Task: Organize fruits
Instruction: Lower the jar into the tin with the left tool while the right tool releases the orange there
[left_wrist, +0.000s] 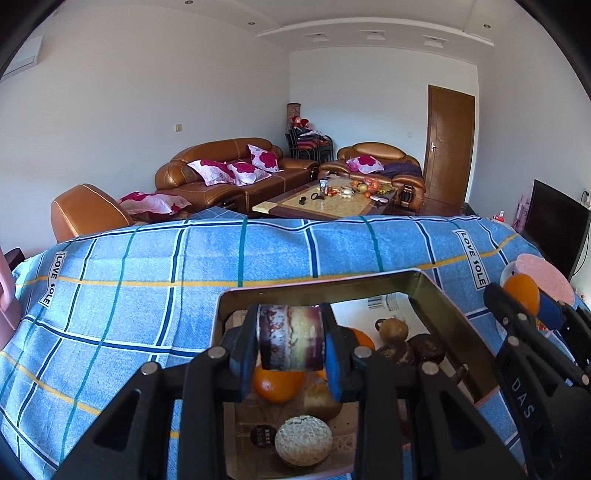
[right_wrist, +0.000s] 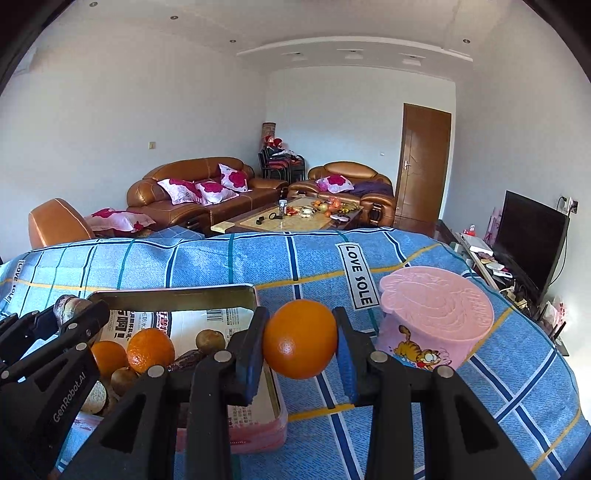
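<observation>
Lifting two fruits out of the tin at once

Sorting is underway on a table draped in a blue checked cloth (left_wrist: 147, 258). The left tongs (left_wrist: 290, 338) are closed on a mottled purple-and-yellow fruit (left_wrist: 290, 338), held by its ends just above a shallow metal tin (left_wrist: 443, 310). Below it in the tin lie an orange (left_wrist: 277, 386), several brown round fruits and one pale, scaly one (left_wrist: 303, 439), on printed paper.

The right tongs (right_wrist: 300, 339) are clamped on an orange (right_wrist: 300, 339), held in the air over the cloth, just right of the tin's edge (right_wrist: 273, 387) and near a pink cartoon-cat tub (right_wrist: 432, 317) that stands with its flat pink top uppermost.

By the look of it, both fruits are picked and mid-carry. Where each belongs is not shown; the pink tub is the likeliest target for the orange. The next move calls for carrying each fruit clear of the tin wall, lowering it over its place, and only then easing the tongs apart so that a round fruit does not roll off the cloth.
</observation>
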